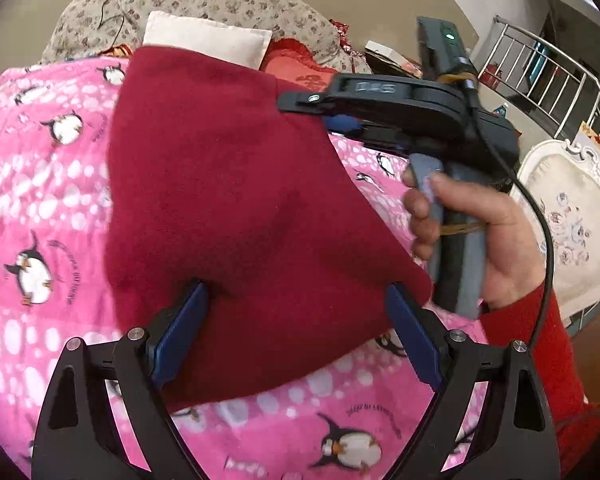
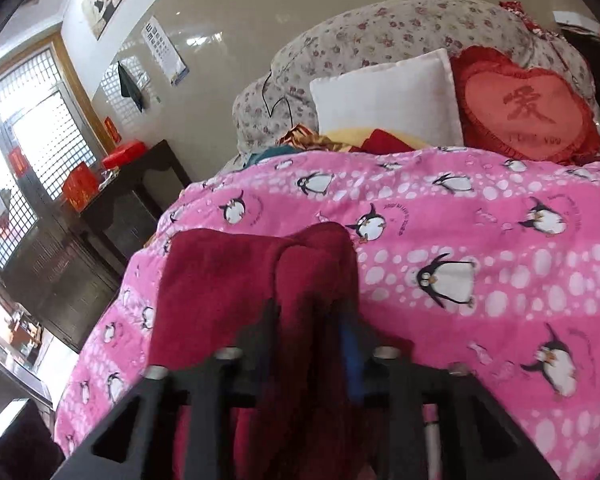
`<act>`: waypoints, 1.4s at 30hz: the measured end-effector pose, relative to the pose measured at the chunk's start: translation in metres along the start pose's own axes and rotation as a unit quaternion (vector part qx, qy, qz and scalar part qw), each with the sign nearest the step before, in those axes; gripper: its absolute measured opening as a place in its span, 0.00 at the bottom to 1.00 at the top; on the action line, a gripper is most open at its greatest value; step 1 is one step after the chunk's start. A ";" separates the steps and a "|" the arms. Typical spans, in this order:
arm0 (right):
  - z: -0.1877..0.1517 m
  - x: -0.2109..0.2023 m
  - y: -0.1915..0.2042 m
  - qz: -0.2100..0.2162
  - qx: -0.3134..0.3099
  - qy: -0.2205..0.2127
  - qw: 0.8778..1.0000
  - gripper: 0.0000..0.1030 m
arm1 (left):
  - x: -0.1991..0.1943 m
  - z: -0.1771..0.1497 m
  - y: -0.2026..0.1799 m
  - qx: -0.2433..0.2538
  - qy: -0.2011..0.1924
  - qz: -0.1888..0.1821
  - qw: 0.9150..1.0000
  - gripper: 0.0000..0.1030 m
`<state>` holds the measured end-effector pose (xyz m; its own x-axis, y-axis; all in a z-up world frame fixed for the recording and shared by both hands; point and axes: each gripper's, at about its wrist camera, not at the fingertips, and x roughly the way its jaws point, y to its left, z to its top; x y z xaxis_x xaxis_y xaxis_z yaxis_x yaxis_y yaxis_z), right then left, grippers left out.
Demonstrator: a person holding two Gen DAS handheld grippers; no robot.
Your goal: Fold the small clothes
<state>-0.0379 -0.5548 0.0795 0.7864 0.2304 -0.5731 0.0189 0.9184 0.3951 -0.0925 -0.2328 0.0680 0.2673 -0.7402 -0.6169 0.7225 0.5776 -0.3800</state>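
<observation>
Left wrist: red cloth between open fingers

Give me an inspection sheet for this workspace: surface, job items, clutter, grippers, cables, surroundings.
Surface: pink penguin blanket on a bed.
Job's things: dark red garment, lifted at one edge.
Clutter: white pillow, heart cushion, floral bedding.
Grippers: left gripper open, garment between its fingers; right gripper has garment between its jaws, grip unclear.
Cables: black cable from the right gripper.
Surroundings: railing, dark side table, window.
</observation>
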 end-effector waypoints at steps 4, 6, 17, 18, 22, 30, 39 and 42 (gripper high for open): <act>-0.014 -0.040 0.027 0.034 -0.031 -0.011 0.999 0.39 | -0.025 0.005 0.003 0.013 -0.032 0.029 0.999 0.87; -0.026 -0.046 0.040 0.030 -0.058 -0.003 0.998 0.39 | -0.030 0.006 0.009 0.015 -0.046 0.050 0.998 0.87; -0.093 -0.010 0.055 -0.074 -0.153 0.054 0.984 0.33 | 0.019 0.003 0.056 -0.028 -0.009 0.133 0.991 0.87; -0.093 -0.011 0.056 -0.073 -0.150 0.053 0.985 0.33 | 0.019 0.000 0.057 -0.029 -0.009 0.134 0.991 0.88; -0.089 -0.025 0.053 -0.051 -0.117 0.049 0.991 0.33 | 0.015 -0.001 0.050 -0.021 -0.016 0.143 0.989 0.88; -0.106 -0.055 0.053 -0.040 -0.086 0.039 0.995 0.33 | 0.011 0.006 0.035 -0.001 -0.024 0.152 0.988 0.87; -0.110 -0.041 0.034 -0.015 -0.052 0.051 0.997 0.37 | 0.019 0.004 0.037 -0.014 -0.011 0.139 0.990 0.87; -0.094 -0.060 0.021 -0.003 -0.017 -0.008 1.000 0.61 | 0.007 0.010 0.045 -0.028 -0.023 0.109 0.993 0.87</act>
<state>-0.1431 -0.5194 0.0545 0.7959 0.2206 -0.5638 0.0024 0.9301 0.3673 -0.0519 -0.2153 0.0536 0.4430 -0.6103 -0.6567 0.6083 0.7427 -0.2799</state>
